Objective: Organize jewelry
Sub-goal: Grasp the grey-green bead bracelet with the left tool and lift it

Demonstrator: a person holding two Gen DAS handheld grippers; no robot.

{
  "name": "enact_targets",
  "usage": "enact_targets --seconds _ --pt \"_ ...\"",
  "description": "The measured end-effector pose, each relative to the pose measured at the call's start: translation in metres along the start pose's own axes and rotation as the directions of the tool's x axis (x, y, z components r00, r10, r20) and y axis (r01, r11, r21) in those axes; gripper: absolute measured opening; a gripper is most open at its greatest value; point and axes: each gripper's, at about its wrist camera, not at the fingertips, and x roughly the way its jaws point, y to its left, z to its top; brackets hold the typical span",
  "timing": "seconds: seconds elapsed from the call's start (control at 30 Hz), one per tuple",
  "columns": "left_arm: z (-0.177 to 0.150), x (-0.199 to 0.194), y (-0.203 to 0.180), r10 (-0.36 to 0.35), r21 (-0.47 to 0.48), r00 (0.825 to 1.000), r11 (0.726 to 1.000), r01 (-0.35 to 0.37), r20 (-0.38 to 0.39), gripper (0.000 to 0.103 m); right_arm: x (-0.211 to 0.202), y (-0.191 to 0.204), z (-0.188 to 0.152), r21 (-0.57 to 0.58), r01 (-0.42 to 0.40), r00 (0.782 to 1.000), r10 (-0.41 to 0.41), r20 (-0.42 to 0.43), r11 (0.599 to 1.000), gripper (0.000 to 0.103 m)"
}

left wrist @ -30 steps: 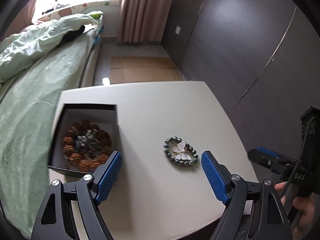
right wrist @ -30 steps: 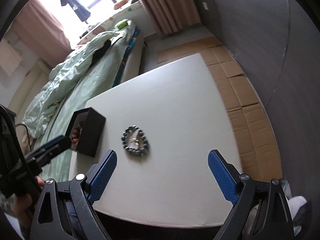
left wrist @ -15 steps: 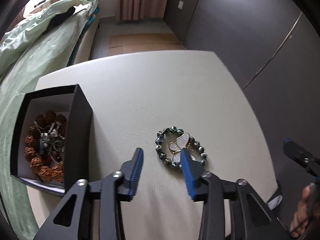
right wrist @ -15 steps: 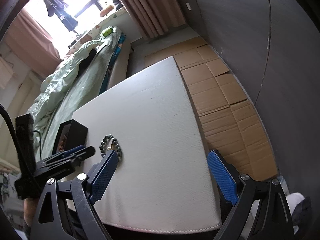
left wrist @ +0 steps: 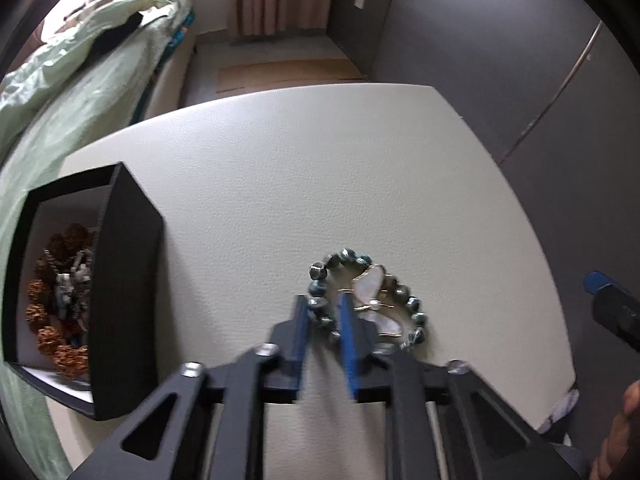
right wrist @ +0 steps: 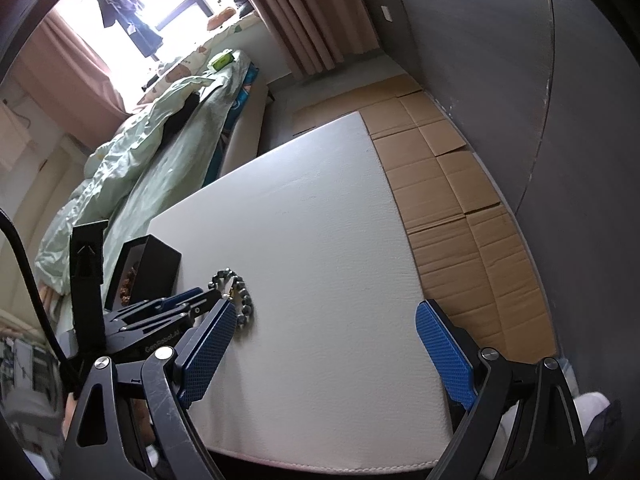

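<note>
Dark-beaded bracelet with a pearly butterfly charm (left wrist: 366,304) lies on my white surface (left wrist: 320,184); my left gripper (left wrist: 325,312) clenches its near beads for the open black box (left wrist: 124,296). Right gripper (right wrist: 324,344) waits released.

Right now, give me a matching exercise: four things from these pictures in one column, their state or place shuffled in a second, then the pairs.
1. left claw
2. right claw
3. black box
4. cardboard

A. flat on the floor
B. open over the table, holding nothing
C. narrowed around the beaded bracelet
D. holds brown beads

Pairs: 1-C, 2-B, 3-D, 4-A
</note>
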Motion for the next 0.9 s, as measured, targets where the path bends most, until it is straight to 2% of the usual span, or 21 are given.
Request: enact_targets --seconds 0.07,0.23,0.6,0.8,0.9 --pt "0.002 0.000 0.000 -0.008 -0.011 1.000 1.000 0.008 -0.006 0.009 0.001 -0.001 0.001 -0.002 0.001 1.000 -0.001 -0.005 1.000 0.093" --pt "0.003 -0.004 0.000 -0.018 -0.017 1.000 1.000 0.018 -0.006 0.009 0.006 -0.001 0.000 0.001 0.002 1.000 -0.002 -0.019 1.000 0.092" --pt "0.017 -0.063 -0.016 -0.080 0.037 0.992 0.996 0.077 0.101 0.009 0.013 -0.007 0.002 0.024 -0.006 0.999 0.007 -0.034 1.000 0.092" --pt "0.023 -0.094 -0.014 -0.087 0.053 0.984 0.995 0.080 0.156 0.009 0.021 -0.001 0.001 0.020 -0.061 0.996 0.062 -0.061 0.998 0.076" --pt "0.024 -0.107 -0.009 -0.090 0.054 0.980 0.995 0.081 0.179 0.009 0.026 0.007 0.000 0.013 -0.114 0.990 0.114 -0.077 0.993 0.071"
